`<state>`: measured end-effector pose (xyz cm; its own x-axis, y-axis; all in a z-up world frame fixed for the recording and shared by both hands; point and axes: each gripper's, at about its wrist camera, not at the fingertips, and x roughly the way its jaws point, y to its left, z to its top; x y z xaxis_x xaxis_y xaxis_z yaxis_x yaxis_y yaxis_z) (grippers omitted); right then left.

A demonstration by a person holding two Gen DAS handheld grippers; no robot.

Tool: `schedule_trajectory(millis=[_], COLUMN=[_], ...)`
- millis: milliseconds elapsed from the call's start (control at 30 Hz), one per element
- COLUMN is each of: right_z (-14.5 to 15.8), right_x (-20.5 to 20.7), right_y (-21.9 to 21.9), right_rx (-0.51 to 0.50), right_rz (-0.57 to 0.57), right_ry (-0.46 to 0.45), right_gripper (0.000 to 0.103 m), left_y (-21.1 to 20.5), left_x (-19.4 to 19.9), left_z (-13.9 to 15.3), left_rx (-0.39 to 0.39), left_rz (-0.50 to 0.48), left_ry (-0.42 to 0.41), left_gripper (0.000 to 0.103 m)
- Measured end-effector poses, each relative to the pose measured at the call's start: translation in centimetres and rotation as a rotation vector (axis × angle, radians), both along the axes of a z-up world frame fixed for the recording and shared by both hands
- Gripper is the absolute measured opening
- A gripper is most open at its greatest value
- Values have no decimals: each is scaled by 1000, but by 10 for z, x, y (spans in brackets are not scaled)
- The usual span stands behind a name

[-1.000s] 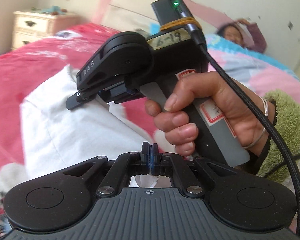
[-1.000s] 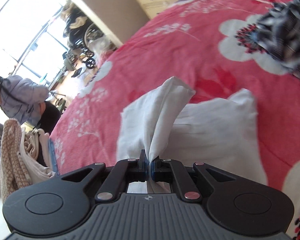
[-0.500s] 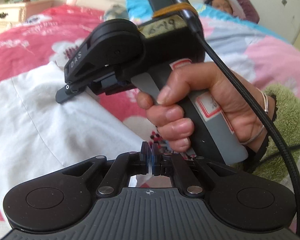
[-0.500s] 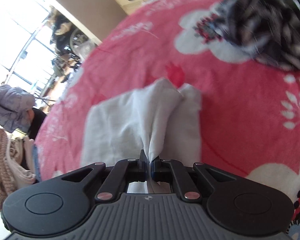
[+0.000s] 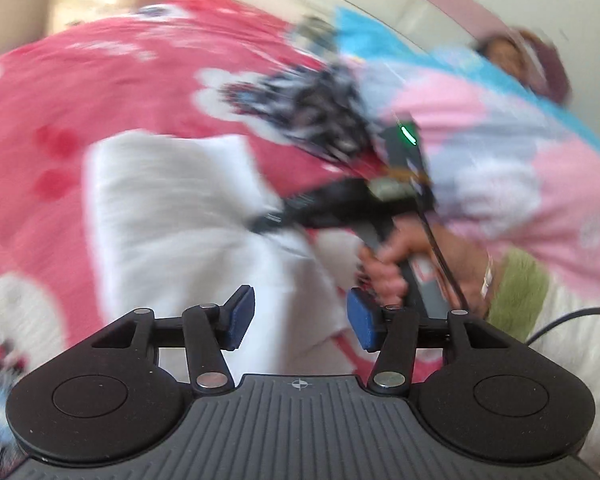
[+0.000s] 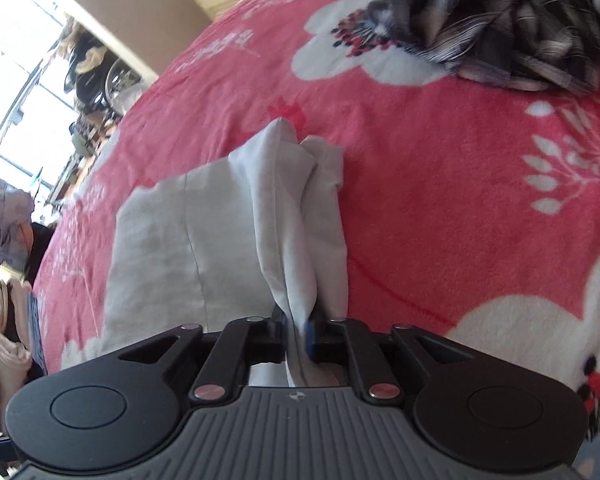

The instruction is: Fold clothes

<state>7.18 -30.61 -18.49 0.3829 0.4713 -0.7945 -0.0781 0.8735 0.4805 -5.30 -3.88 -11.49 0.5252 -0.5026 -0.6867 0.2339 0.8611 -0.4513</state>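
I see the red flowered blanket [image 6: 440, 184] spread wide, with bare room to the right of the white garment [image 6: 228, 240], which lies flat, its right edge bunched upward. The dark striped clothes [image 6: 496, 20] sit well apart, beyond it. My right gripper [image 6: 298, 330] has just been opening, cloth still between its jaws. My left gripper [image 5: 300, 316] has just opened, gripping nothing.

No readable text, labels, brands or numbers anywhere
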Motion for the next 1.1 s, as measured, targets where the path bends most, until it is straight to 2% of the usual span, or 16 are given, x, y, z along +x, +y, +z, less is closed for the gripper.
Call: schedule_trajectory(millis=[67,100,333,367,400,433,467,567,633,733,767,833,867,900,1000,1100], right_z=[8,9,-9,-12,-13,-13,-11,3,7,-6,-8,-2,6,17,51,73], right_x=[-9,-13,-46,-53,-59,-63,-68,-83,-90,-92,-93,-95,-97,-102,-117,-131], right_y=[-9,-13,-38,-39,-36,-33,-30,-20,-15,-13,-14,-18,-19,-19,-7,14], right_rx=[27,44,76,78,67,54,46,25,6,-110,-119,-111,-128,-162,-262,-294], right_rz=[-28,-38,-114,-113,-100,-87,-76,-44,-32,-27,-24,-36,-40,-39,13,135], right_ry=[1,14,141,153,159,170,181,160,155,170,173,181,166,130,-31,-197], right_gripper=[37,39,48,40,18,7,1,1,1,3,1,9,21,27,26,24], left_y=[18,26,43,43,44,44,42,42,48,58,60,59,57,57,62,69], left_x=[-2,-3,1,1,0,0,-1,-3,-5,-8,-9,-11,-13,-16,-27,-35], left_z=[-5,-10,-52,-57,-62,-68,-72,-80,-81,-84,-85,-85,-84,-80,-66,-43], left_rx=[39,43,5,4,7,10,28,95,91,84,82,90,111,140,226,237], left_rz=[70,93,123,119,115,111,100,77,82,87,79,52,34,19,12,45], left_ry=[29,46,209,224,239,255,260,257,250,250,248,244,236,226,175,92], left_gripper=[51,51,51,51,49,47,43,29,23,23,24,27,29,33,38,38])
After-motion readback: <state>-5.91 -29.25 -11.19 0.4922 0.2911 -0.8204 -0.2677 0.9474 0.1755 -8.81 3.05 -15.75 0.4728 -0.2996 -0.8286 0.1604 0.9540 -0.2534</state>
